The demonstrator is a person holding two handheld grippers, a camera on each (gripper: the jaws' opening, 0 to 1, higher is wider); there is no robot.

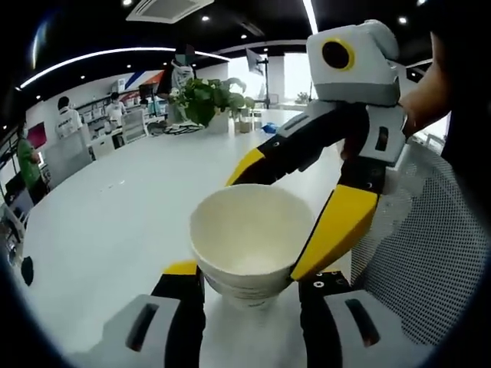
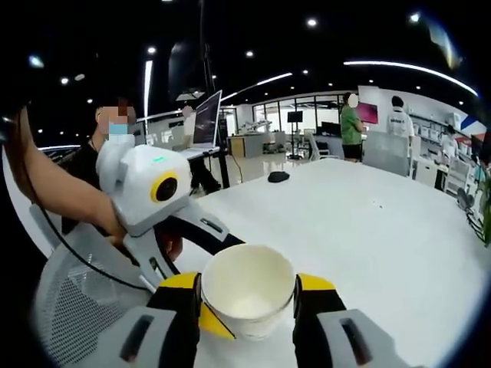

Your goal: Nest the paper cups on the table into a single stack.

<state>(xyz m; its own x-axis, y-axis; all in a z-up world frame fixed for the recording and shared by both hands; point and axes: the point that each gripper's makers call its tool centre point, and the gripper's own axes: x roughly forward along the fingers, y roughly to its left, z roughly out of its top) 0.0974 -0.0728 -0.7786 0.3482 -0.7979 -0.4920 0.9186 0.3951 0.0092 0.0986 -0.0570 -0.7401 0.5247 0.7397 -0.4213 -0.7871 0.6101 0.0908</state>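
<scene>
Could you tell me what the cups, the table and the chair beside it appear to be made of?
Cups: probably paper, judging by the matte off-white walls and thin rolled rim, with layered rims showing below.
Table: smooth white top with a soft sheen, possibly laminate; I cannot tell for sure.
Chair: light mesh back, its woven grid pattern is visible.

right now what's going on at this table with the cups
A person is working two handheld grippers over a white table. Both close in on the same stack of paper cups: the left gripper flanks its base, and the right gripper has a jaw on each side. The cups look already nested.
</scene>
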